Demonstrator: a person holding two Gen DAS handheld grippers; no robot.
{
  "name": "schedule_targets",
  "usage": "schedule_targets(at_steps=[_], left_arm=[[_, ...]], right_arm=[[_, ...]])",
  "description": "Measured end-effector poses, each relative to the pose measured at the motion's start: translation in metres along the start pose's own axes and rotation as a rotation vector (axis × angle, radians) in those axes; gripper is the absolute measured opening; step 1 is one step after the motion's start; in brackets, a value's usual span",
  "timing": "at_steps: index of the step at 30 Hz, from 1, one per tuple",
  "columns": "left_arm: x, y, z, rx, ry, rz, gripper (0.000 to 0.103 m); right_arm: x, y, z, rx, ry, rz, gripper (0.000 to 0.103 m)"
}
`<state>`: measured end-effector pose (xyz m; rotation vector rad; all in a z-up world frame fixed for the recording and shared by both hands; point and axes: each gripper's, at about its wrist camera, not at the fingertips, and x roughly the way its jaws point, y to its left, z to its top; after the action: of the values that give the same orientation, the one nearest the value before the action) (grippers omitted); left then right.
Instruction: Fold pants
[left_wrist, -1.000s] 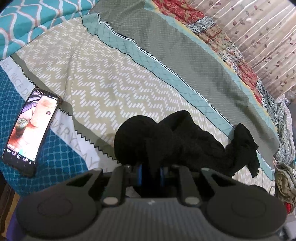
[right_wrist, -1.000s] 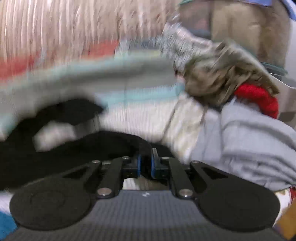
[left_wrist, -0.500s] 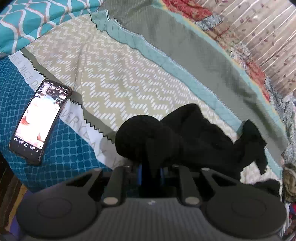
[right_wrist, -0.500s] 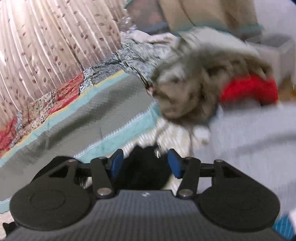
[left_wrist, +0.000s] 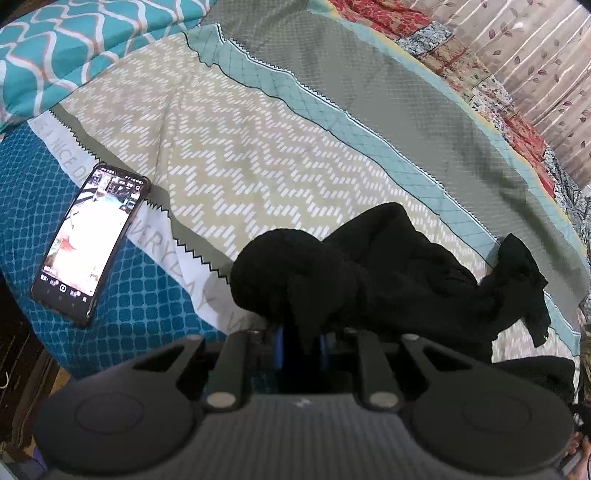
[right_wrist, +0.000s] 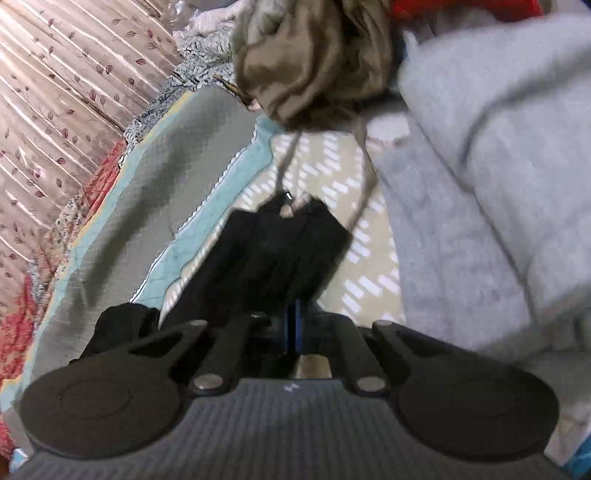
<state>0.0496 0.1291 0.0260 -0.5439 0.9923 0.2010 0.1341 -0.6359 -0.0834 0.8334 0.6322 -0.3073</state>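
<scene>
Two grippers, one pair of pants. The left gripper (left_wrist: 298, 347) is clamped on a bunched fold of the black pants (left_wrist: 388, 273), which trail away from it across the bedspread (left_wrist: 240, 155). The right gripper (right_wrist: 295, 325) pinches another part of the pants (right_wrist: 273, 258). One phone (left_wrist: 90, 240) lies on the bedspread, left of the pants; grey cloth (right_wrist: 480, 184) lies right.

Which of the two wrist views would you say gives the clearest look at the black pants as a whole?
The left wrist view: the black pants lie bunched across the bedspread, nearly all visible, pinched by the left gripper. The right wrist view shows only a blurred end of them at the right gripper.
</scene>
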Motion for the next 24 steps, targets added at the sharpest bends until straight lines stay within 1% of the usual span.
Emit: schedule_targets(at_steps=[2,3,4,5,7,9,11,13,14,15,16,17,18,19,20,22,24], left_arm=[[-0.002,0.001,0.001,0.002,-0.003,-0.011,0.015],[-0.002,0.002,0.000,0.002,0.000,-0.016,0.015],[-0.002,0.003,0.000,0.003,0.005,-0.022,0.015],[0.000,0.005,-0.002,0.005,0.013,-0.027,0.015],[0.005,0.008,-0.008,0.015,0.036,-0.031,0.015],[0.013,0.010,-0.018,0.036,0.075,-0.036,0.016],[0.023,0.012,-0.031,0.067,0.119,-0.039,0.021],[0.028,0.011,-0.044,0.134,0.145,0.001,0.041],[0.025,0.010,-0.051,0.184,0.143,0.018,0.043],[0.019,0.011,-0.053,0.222,0.133,0.011,0.043],[0.008,0.013,-0.055,0.253,0.107,-0.010,0.043],[-0.006,0.016,-0.054,0.269,0.072,-0.038,0.045],[-0.021,0.020,-0.050,0.276,0.031,-0.064,0.051],[-0.033,0.023,-0.043,0.280,-0.017,-0.075,0.058],[-0.043,0.024,-0.034,0.285,-0.072,-0.069,0.061],[-0.049,0.015,-0.009,0.313,-0.165,-0.040,0.077],[-0.039,-0.008,0.017,0.360,-0.228,-0.031,0.081]], right_arm=[[-0.034,0.014,0.007,-0.064,-0.101,0.036,0.005],[-0.058,0.016,0.011,-0.080,-0.148,0.072,0.005],[-0.078,0.016,0.013,-0.094,-0.182,0.089,0.005],[-0.101,0.014,0.013,-0.120,-0.222,0.091,0.005],[-0.140,0.003,0.009,-0.171,-0.280,0.061,0.005],[-0.165,-0.014,0.001,-0.190,-0.298,-0.007,0.005],[-0.173,-0.033,-0.008,-0.202,-0.265,-0.112,0.006],[-0.167,-0.046,-0.019,-0.211,-0.194,-0.215,0.015],[-0.165,-0.053,-0.027,-0.213,-0.161,-0.283,0.029],[-0.165,-0.057,-0.033,-0.214,-0.150,-0.335,0.048],[-0.170,-0.059,-0.040,-0.216,-0.157,-0.367,0.049],[-0.176,-0.059,-0.046,-0.226,-0.168,-0.370,0.049],[-0.184,-0.060,-0.050,-0.237,-0.178,-0.361,0.048],[-0.192,-0.058,-0.055,-0.240,-0.206,-0.358,0.048],[-0.198,-0.054,-0.056,-0.239,-0.245,-0.353,0.048],[-0.204,-0.043,-0.056,-0.237,-0.286,-0.309,0.048],[-0.197,-0.022,-0.053,-0.252,-0.287,-0.246,0.048]])
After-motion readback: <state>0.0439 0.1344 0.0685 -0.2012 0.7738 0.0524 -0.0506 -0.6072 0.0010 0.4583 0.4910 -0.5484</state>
